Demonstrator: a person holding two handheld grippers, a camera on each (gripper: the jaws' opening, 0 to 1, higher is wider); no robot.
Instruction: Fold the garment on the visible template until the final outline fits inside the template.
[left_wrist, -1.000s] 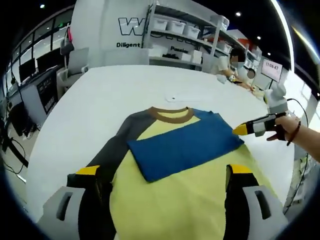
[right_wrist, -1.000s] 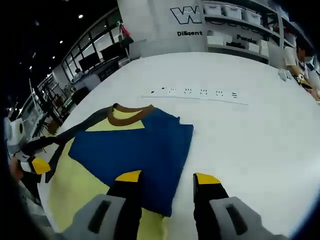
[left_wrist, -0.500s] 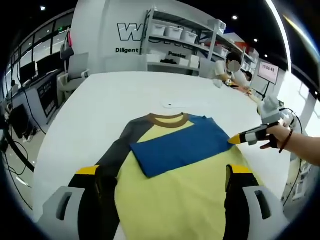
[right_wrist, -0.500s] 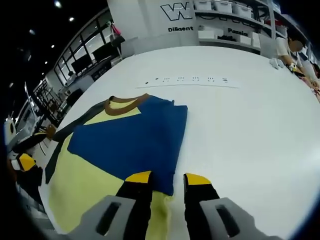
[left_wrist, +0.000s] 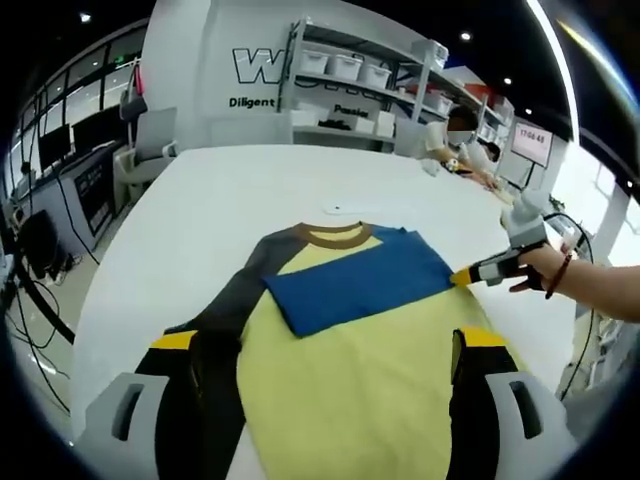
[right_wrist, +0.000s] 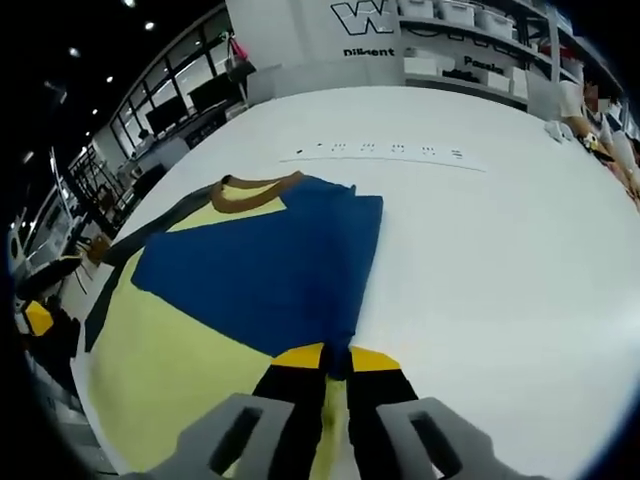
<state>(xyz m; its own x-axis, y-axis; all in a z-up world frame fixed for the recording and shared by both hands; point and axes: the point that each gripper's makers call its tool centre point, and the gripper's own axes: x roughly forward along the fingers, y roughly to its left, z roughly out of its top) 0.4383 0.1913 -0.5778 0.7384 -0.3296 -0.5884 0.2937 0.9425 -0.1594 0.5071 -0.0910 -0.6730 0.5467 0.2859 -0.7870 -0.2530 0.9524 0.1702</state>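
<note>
- A yellow long-sleeved cloth shirt with a brown collar (left_wrist: 345, 340) lies flat on the broad white table (left_wrist: 200, 210), its collar at the far end and its hem toward the near edge.
- One blue sleeve panel (left_wrist: 355, 285) is folded across the chest of the shirt, slanting from the near left to the far right; in the right gripper view the same blue panel (right_wrist: 270, 270) covers the upper body just below the collar.
- A dark grey sleeve (left_wrist: 240, 295) runs down the left side of the shirt.
- The left gripper (left_wrist: 330, 345) hovers over the near part of the yellow cloth with its yellow-tipped black jaws spread wide, holding nothing.
- The right gripper (right_wrist: 335, 360) has its jaws pressed together on the near corner of the blue panel, pinching the cloth edge; from the left gripper view it reaches in from the right, held by a hand (left_wrist: 540, 270).
- Far off stand white shelves with bins (left_wrist: 350, 75).
</note>
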